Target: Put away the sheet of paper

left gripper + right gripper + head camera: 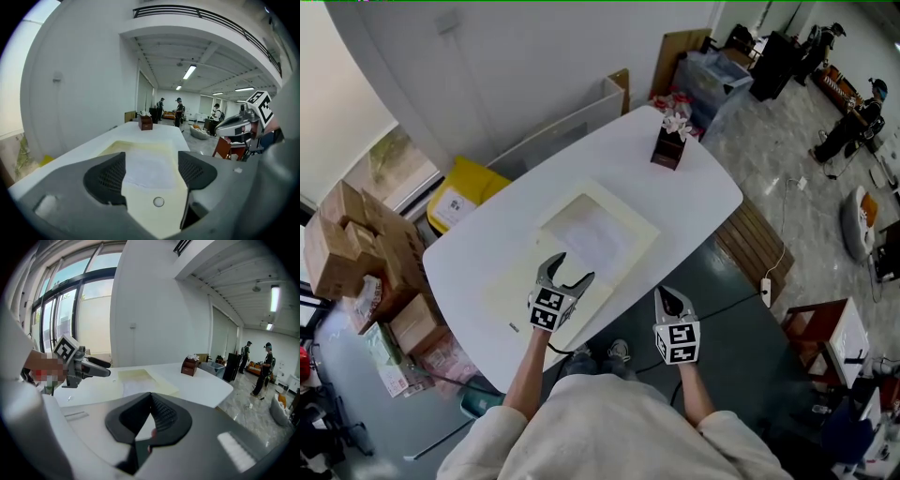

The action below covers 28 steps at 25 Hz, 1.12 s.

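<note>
A cream folder [520,286] lies open on the white table [694,187], with a white sheet of paper [598,242] resting in its far half. My left gripper [570,272] hovers open over the folder's near flap, clear of it. In the left gripper view the paper [149,161] and the flap's snap button [159,201] show between the spread jaws of the left gripper [151,176], which hold nothing. My right gripper [673,300] is shut and empty, off the table's near edge. From the right gripper [151,397] I see the folder [140,376] and the left gripper [104,369].
A brown tissue box [668,145] stands at the table's far end. Cardboard boxes [347,244] and a yellow bag [459,197] sit on the floor at the left. A wooden bench [755,244] is to the right. People [853,122] stand far off.
</note>
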Motion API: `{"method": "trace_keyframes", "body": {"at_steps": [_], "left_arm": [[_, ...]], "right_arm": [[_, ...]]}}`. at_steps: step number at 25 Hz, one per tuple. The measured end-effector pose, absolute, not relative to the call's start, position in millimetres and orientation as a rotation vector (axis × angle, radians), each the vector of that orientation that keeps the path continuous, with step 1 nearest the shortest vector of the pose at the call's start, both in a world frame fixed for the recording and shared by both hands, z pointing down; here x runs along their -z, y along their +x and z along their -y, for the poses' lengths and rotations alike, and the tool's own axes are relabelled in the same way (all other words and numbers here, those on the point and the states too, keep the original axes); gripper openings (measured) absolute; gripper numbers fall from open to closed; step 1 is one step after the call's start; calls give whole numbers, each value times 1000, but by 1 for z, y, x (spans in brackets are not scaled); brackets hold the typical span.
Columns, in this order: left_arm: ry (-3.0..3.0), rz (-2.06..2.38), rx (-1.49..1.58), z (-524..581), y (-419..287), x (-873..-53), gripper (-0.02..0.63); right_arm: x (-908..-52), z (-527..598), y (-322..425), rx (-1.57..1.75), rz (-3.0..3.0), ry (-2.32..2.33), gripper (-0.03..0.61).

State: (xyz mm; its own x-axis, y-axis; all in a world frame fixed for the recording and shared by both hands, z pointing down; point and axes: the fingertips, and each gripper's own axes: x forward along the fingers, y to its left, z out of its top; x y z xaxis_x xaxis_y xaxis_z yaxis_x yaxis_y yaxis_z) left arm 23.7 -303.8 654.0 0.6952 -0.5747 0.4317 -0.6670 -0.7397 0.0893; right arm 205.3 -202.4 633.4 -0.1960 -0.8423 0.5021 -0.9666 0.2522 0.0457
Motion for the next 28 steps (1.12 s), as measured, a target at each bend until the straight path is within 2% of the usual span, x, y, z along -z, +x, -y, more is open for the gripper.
{"method": "trace_keyframes", "body": {"at_steps": [5,6,8,10,28], "left_arm": [[2700,1138,-443,292,9,-624,158],[2696,1162,-418,290,6,-620,153],[2685,1211,-376,286,-1,-612,62],[2677,1245,-344,281,-5,-604,6],[2743,1343,-236,287,-11,-535,6]], "right_arm": [[-627,208,195,-368,2133,1636,2],[-625,209,192,-363,2139,1634,2],[-620,211,188,-348,2155,1630,2],[-615,213,185,-333,2168,1627,2],[-544,249,173,-110,2281,1680,2]]}}
